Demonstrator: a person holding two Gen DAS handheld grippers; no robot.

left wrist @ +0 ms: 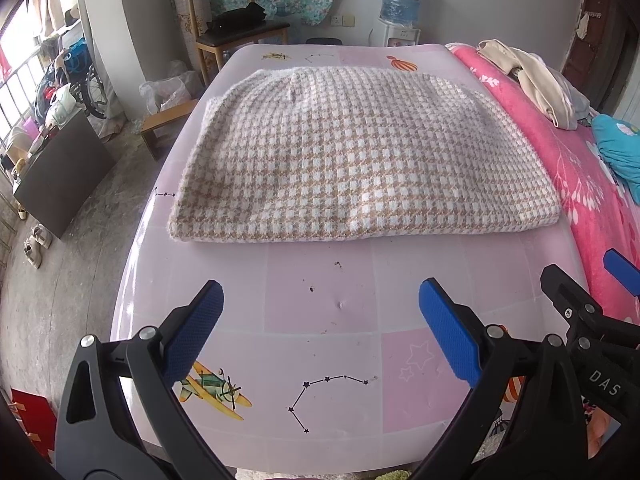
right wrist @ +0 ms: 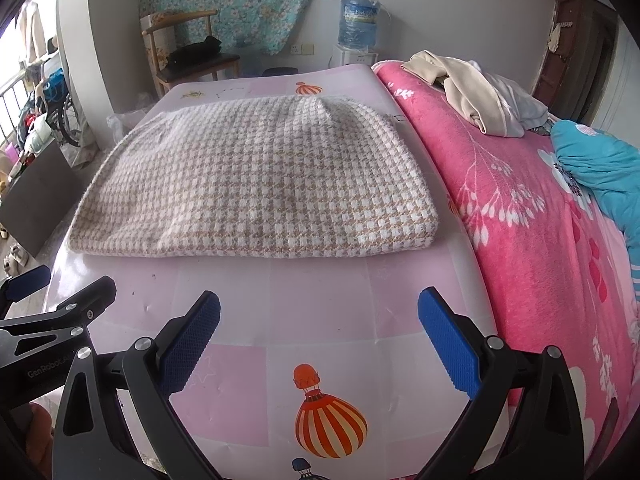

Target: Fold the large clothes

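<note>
The checked sweater already lies folded flat mid-bench, so I reckon I'm between folds with both the left tongs and right tongs spread wide and empty just short of its near edge, pink blanket crowding the right side.
</note>
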